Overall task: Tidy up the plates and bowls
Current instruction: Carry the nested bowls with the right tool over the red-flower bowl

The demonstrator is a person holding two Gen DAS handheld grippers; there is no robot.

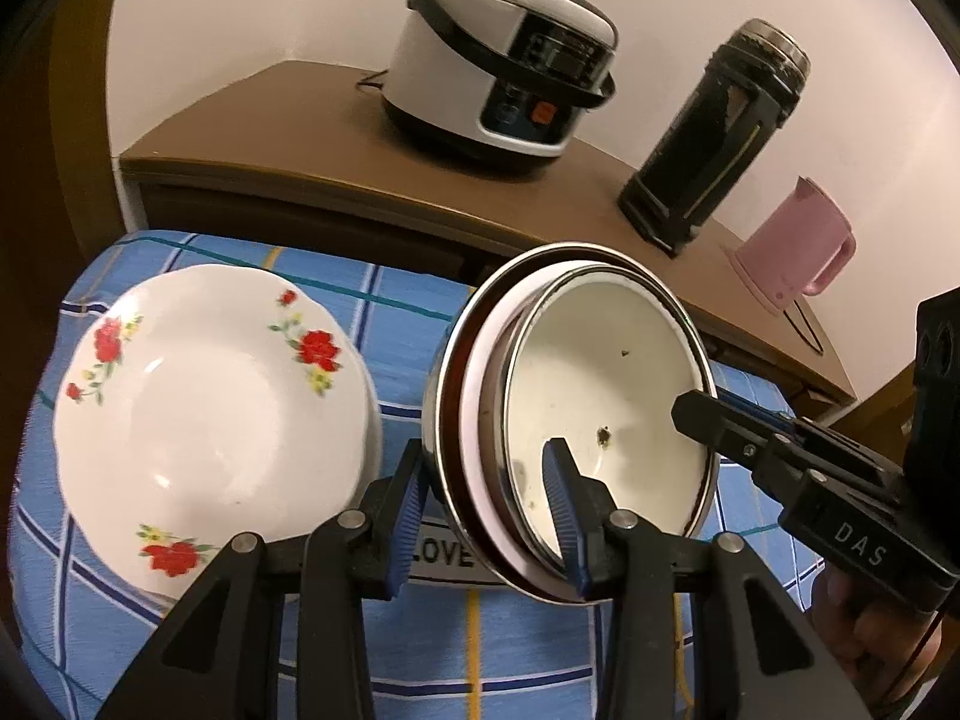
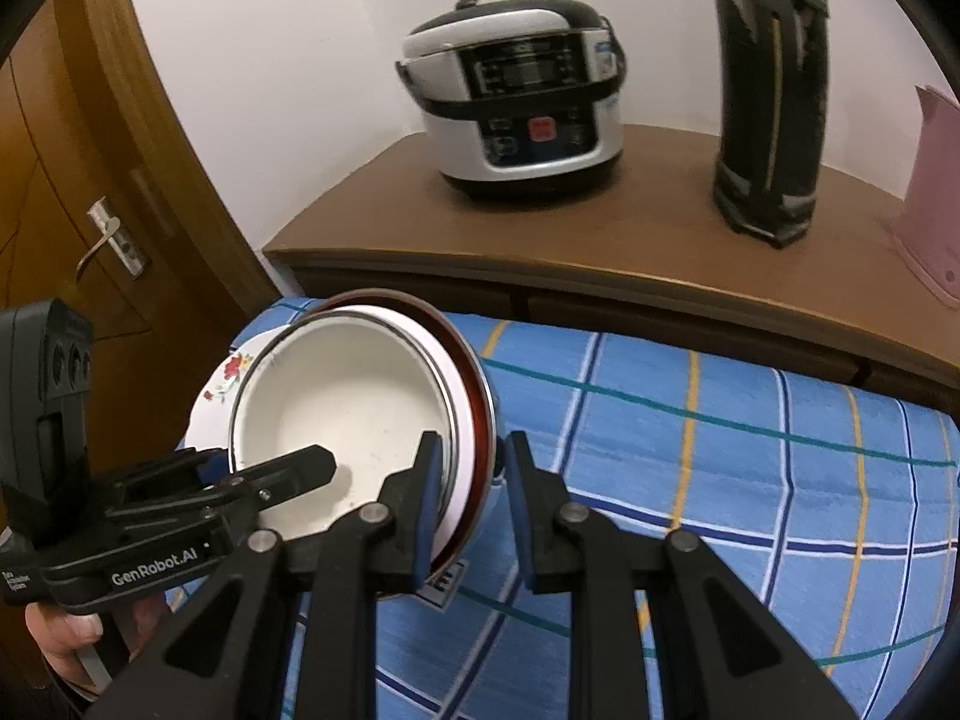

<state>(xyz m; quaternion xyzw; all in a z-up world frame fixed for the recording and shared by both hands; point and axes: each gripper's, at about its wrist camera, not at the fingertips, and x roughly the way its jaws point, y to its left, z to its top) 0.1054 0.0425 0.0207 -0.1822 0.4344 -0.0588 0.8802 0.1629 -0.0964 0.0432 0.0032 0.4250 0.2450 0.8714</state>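
Observation:
A stack of nested bowls (image 1: 600, 384), a white enamel one inside a steel-rimmed one, is tilted up above the blue checked cloth (image 1: 420, 648). My left gripper (image 1: 486, 516) is shut on the stack's near rim, one pad outside and one inside. My right gripper (image 2: 474, 504) is shut on the opposite rim of the same stack (image 2: 348, 414). It also shows in the left wrist view (image 1: 708, 414). A white flowered plate (image 1: 204, 414) lies on the cloth to the left of the stack.
Behind the cloth stands a brown cabinet (image 2: 600, 240) bearing a rice cooker (image 2: 516, 96), a tall black flask (image 2: 768, 96) and a pink jug (image 1: 792, 252). A wooden door (image 2: 90, 192) is at the far left.

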